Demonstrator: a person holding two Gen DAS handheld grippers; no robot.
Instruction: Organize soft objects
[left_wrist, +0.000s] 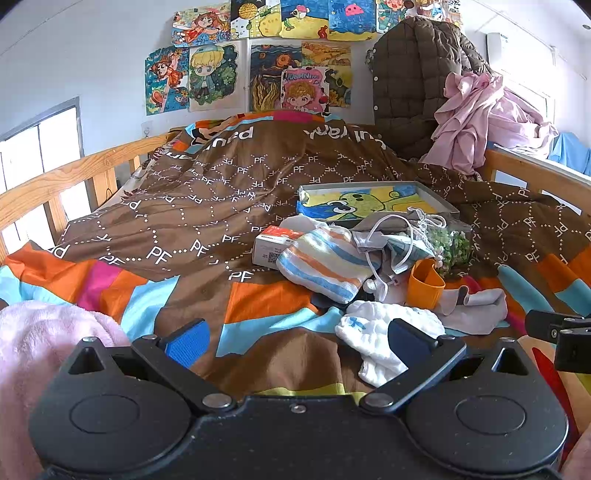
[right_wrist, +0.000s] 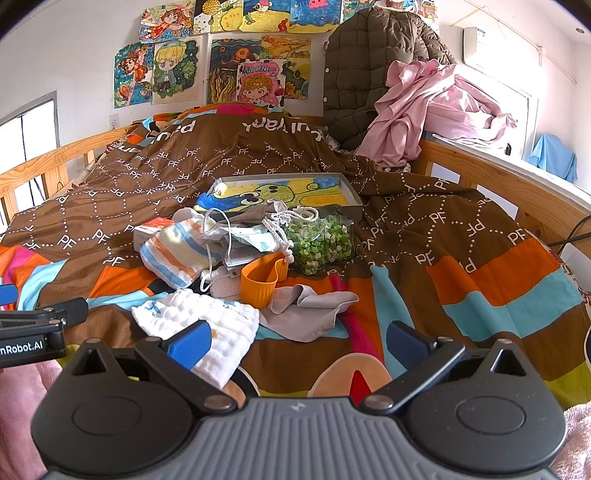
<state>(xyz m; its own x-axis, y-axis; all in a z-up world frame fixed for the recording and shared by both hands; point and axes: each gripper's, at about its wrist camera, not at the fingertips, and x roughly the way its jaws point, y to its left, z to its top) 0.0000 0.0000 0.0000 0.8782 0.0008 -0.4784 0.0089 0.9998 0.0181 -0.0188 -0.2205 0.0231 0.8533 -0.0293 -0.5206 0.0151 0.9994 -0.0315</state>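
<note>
A pile of soft things lies on the brown patterned quilt (left_wrist: 229, 192). A striped towel (left_wrist: 325, 258) (right_wrist: 177, 254) sits at its left, with a white face mask (left_wrist: 391, 243) (right_wrist: 229, 236) beside it. A white muslin cloth (left_wrist: 373, 332) (right_wrist: 207, 325) and a grey cloth (left_wrist: 476, 306) (right_wrist: 310, 310) lie nearest me. My left gripper (left_wrist: 299, 339) is open, low over the quilt, its right finger in front of the muslin cloth. My right gripper (right_wrist: 299, 341) is open too, its left finger over the muslin cloth. Nothing is held.
An orange cup (left_wrist: 424, 284) (right_wrist: 260, 278), a clear bag of green pieces (right_wrist: 321, 243), a small carton (left_wrist: 273, 243) and a shallow box with a drawing (left_wrist: 373, 203) share the pile. Wooden bed rails (left_wrist: 55, 184) run along both sides. A pink fleece (left_wrist: 44, 332) lies at my left.
</note>
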